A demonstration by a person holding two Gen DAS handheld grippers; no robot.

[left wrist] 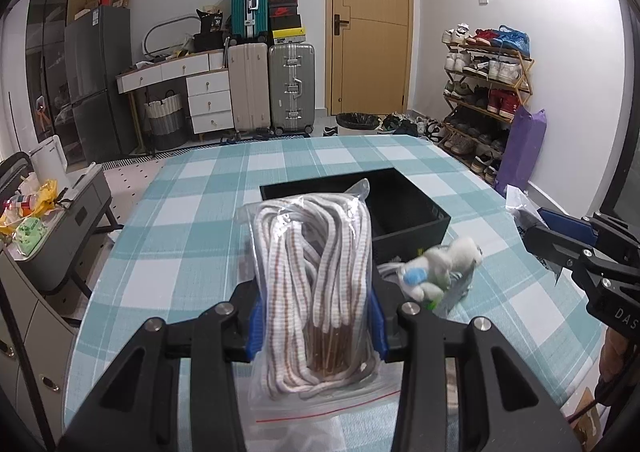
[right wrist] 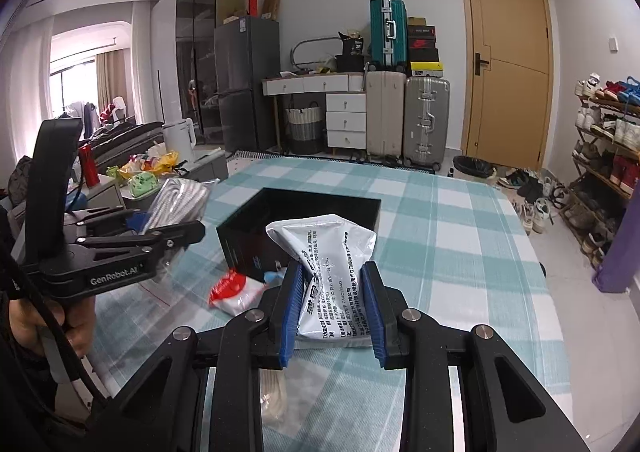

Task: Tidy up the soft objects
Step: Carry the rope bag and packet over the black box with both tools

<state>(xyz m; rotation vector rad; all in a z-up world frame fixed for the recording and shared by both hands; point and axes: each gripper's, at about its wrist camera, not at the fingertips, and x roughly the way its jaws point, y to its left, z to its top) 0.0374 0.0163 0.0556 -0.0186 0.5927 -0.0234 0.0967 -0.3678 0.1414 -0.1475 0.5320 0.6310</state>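
rope bag (left wrist: 316, 292) upright, L grip (left wrist: 316, 326) | pouch (right wrist: 332, 280) upright, R grip (right wrist: 334, 312)

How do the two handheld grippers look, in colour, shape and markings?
Both are matte black with angular linkage arms, silver round pivot bolts and blue ribbed finger pads. The left gripper bears white "GenRobot.AI" lettering and a black cable; the right gripper shows white "DAS" letters in the left wrist view.

Both wrist cameras sit close behind their fingers, angled down across the teal-and-white checked desk (left wrist: 192, 188), sharing the open black rectangular box (right wrist: 320, 200) and the far yellow wooden door (left wrist: 372, 20).
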